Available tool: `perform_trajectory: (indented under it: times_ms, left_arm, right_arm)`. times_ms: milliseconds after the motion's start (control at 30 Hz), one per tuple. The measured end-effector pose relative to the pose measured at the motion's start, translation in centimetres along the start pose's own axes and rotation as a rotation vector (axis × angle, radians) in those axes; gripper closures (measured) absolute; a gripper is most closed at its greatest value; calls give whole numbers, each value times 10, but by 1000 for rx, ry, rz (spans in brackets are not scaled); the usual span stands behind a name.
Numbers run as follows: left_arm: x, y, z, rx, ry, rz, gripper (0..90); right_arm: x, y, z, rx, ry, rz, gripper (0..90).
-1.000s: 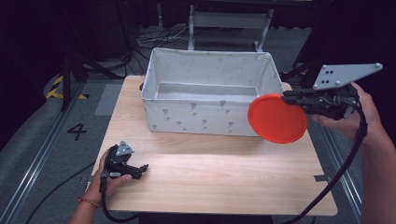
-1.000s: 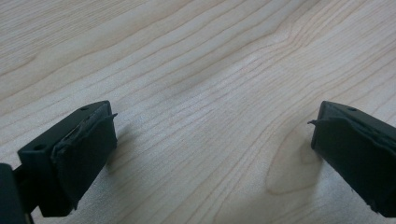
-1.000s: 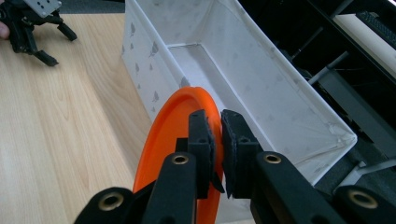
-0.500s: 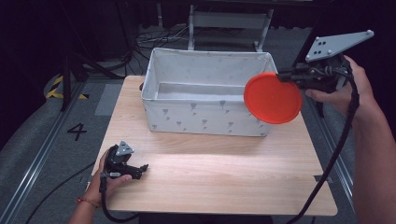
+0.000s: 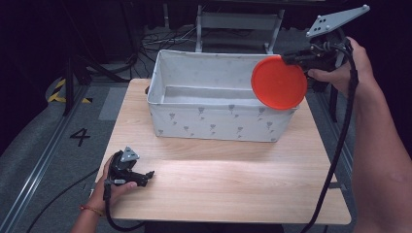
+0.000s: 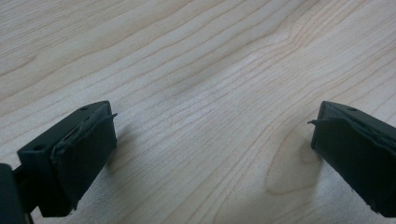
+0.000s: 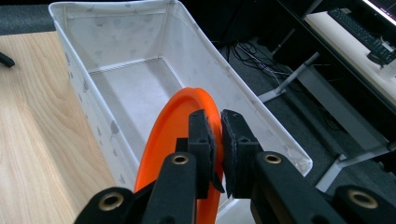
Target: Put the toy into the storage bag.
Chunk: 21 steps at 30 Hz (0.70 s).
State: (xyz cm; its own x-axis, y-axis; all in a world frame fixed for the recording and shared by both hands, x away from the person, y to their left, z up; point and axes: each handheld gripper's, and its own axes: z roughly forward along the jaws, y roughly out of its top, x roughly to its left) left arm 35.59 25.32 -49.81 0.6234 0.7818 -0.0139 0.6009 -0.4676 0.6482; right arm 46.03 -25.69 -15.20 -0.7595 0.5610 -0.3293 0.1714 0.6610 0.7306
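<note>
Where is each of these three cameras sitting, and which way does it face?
High view: above the person's side, looking forward and down on the pale wooden table; both forearms, left gripper and right gripper show.
Left gripper view: rides the left gripper, facing bare tabletop between its open black jaws.
Right gripper view: rides the right gripper, facing into the white fabric bin; jaws clamp the round orange plastic plate.
Shared: high and right gripper views both show plate and bin.

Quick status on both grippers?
Left gripper: open, nothing between its jaws, resting on the table.
Right gripper: shut on the orange plate by its rim.
</note>
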Motion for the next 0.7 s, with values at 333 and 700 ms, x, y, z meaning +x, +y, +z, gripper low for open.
perform_trajectory:
  times_ms: [333,700]
  left_arm:
    - [0,0,0,1,-2,1,3]
    - [0,0,0,0,-3,-1,2]
  right_arm:
    - [-20,-7,29,17,-22,46,835]
    - [-26,-19,54,33,-2,13,835]
